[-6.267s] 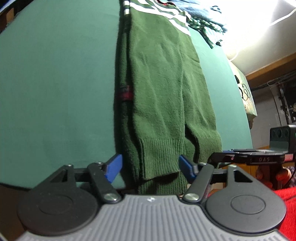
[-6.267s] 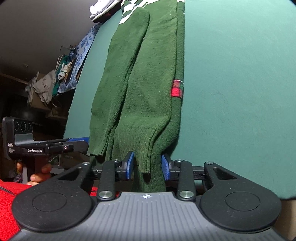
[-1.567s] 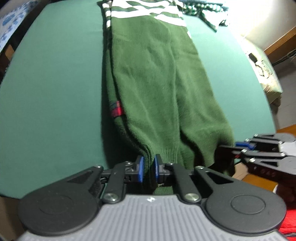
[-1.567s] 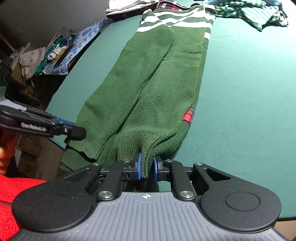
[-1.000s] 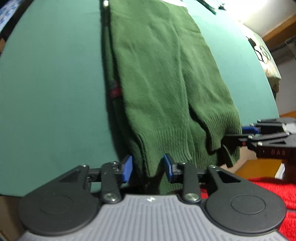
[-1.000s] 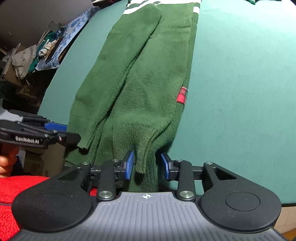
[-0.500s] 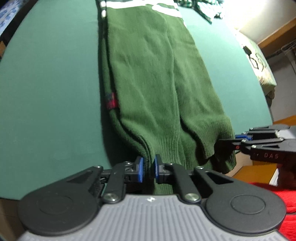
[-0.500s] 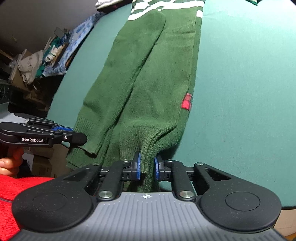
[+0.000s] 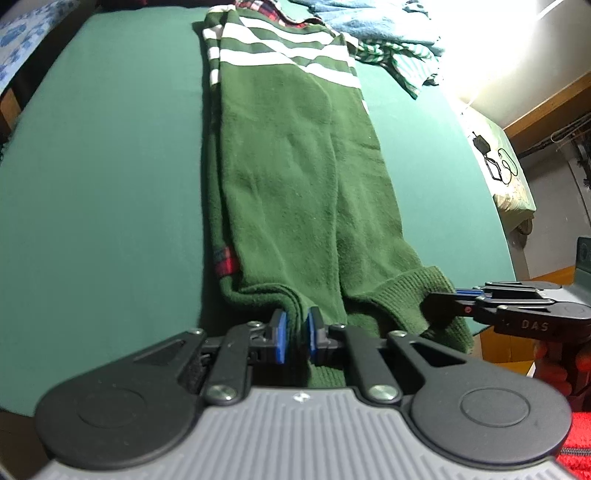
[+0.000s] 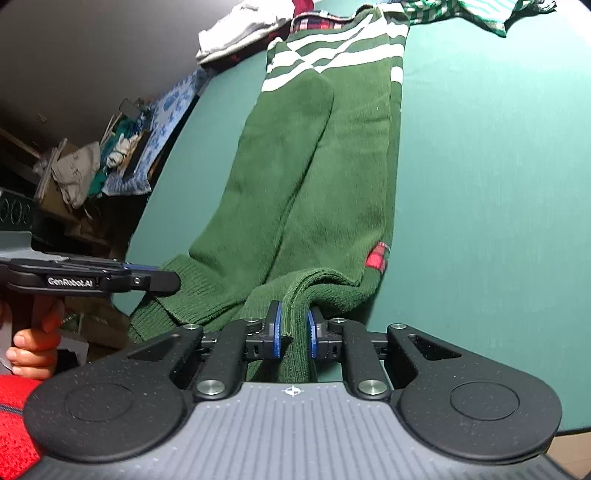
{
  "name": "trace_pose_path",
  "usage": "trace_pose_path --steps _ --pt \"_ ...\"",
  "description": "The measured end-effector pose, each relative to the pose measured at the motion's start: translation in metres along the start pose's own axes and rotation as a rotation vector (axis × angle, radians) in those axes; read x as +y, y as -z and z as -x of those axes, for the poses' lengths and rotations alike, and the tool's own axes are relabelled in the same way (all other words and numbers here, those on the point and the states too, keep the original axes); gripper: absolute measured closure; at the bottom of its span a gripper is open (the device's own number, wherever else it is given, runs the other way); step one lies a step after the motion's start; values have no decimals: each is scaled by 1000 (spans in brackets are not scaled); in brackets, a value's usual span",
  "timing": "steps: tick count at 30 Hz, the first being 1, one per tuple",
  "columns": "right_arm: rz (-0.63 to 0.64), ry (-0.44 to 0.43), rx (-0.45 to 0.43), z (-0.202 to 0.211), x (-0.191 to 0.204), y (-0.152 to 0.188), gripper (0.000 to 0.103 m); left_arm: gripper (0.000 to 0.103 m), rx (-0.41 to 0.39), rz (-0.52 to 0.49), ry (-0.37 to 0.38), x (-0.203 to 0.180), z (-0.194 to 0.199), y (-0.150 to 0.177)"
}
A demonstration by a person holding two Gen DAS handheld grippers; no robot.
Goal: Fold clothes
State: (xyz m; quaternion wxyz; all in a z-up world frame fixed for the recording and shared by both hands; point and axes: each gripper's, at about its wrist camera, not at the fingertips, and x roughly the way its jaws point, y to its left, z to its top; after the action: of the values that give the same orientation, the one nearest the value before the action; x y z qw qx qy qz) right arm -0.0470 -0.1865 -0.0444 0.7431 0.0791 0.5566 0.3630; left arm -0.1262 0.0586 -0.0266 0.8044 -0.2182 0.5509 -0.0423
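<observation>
A dark green sweater (image 9: 295, 166) with white stripes at its far end lies lengthwise on the green table cover (image 9: 92, 184), folded narrow, with a red tag (image 9: 224, 264) at one edge. My left gripper (image 9: 294, 334) is shut on the bunched ribbed hem at the near end. In the right wrist view my right gripper (image 10: 293, 332) is likewise shut on the sweater's (image 10: 314, 184) hem, close to the red tag (image 10: 377, 255). Each view shows the other gripper side-on with its tip at a ribbed cuff (image 9: 417, 291); whether it clamps anything there is unclear.
Loose clothes are piled at the table's far end: a blue cloth (image 9: 369, 22), a green checked shirt (image 9: 399, 62), a white garment (image 10: 240, 29). Clutter (image 10: 92, 166) lies beyond the table edge. A person's hand (image 10: 33, 343) and red sleeve (image 10: 14, 424) are at the near side.
Both grippers were open around the hem a second ago and shut on it half a second ago. They now stay shut, and the hem is lifted and bunched a little more.
</observation>
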Motion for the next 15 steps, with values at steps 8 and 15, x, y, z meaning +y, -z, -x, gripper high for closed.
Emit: trace_pose_path --steps 8,15 --pt "-66 -25 -66 5 -2 -19 89 96 -61 6 -2 0 7 -21" --pt "-117 -30 -126 8 -2 -38 89 97 -123 -14 -34 0 5 -44"
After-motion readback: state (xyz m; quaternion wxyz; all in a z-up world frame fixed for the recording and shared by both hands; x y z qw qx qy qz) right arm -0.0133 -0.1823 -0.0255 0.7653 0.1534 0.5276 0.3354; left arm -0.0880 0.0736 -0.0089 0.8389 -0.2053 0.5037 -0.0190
